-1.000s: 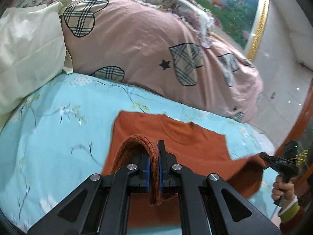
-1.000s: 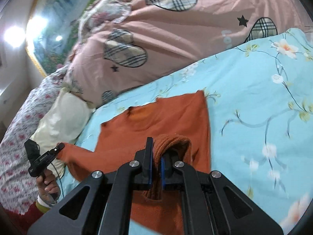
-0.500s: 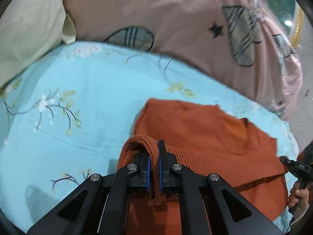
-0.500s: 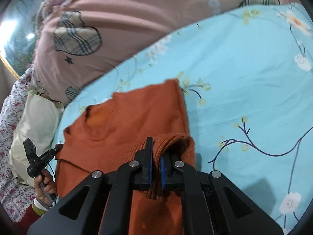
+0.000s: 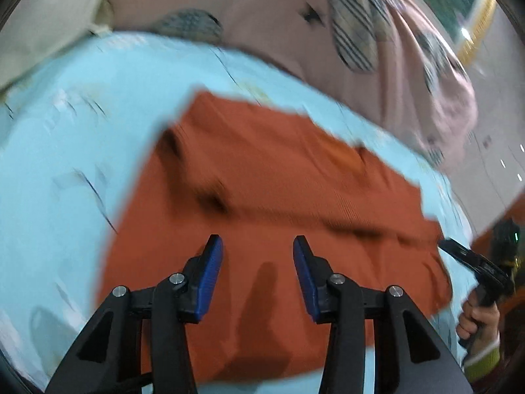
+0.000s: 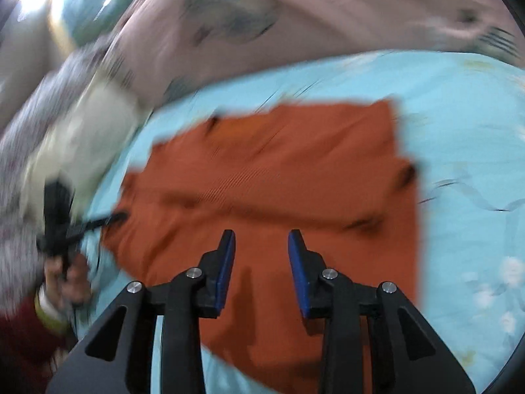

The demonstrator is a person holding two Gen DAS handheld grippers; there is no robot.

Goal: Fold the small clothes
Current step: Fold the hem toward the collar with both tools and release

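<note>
Both tongs gaping wide, nothing between the blue pads. Left tongs (image 5: 257, 246) hovering over the near half of the orange sweater (image 5: 279, 190), right tongs (image 6: 261, 241) doing the same from the other side. Sweater lying flat on the light blue bedsheet (image 5: 65, 151), dead centre in both views, a fold ridge running roughly 9 to 3 o'clock across the middle. Probably one fold laid down, hence the empty tongs, hanging just above to judge the next fold. Pink quilt (image 5: 279, 32) bunched up at 12 o'clock, well clear of the work. Everything pretty blurry, so no telling about finer wrinkles.
</note>
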